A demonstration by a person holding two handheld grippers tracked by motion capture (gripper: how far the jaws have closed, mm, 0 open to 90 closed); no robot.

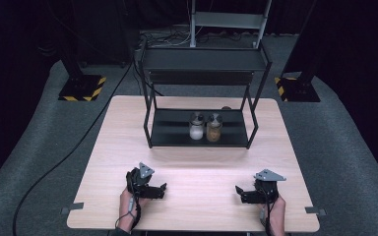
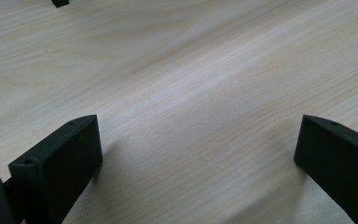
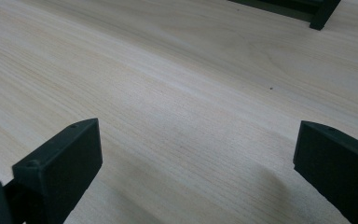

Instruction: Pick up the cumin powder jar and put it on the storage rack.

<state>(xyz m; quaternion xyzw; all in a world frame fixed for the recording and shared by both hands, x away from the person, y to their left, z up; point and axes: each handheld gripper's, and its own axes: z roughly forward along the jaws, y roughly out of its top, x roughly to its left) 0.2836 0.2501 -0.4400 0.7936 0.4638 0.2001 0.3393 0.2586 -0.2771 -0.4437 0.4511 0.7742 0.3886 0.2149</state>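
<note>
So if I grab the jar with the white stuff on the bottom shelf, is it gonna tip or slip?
The white-filled jar looks like clear glass, so probably smooth, rigid and breakable. It stands upright, taller than wide, so a high push might tip it. The brown-filled jar stands close beside it on the rack, so a nudge could knock them together.

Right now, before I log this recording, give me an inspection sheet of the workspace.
Surface: light wooden table, bare between the grippers.
Job's things: black two-tier metal rack at the far middle; on its lower shelf a white-filled jar and a brown-filled jar stand upright side by side.
Clutter: nothing seen.
Grippers: left gripper and right gripper open, empty, low over the near edge, jaws pointing inward.
Cables: black cable across the floor at left.
Surroundings: grey carpet, hazard-striped stand bases, dark backdrop.
</note>
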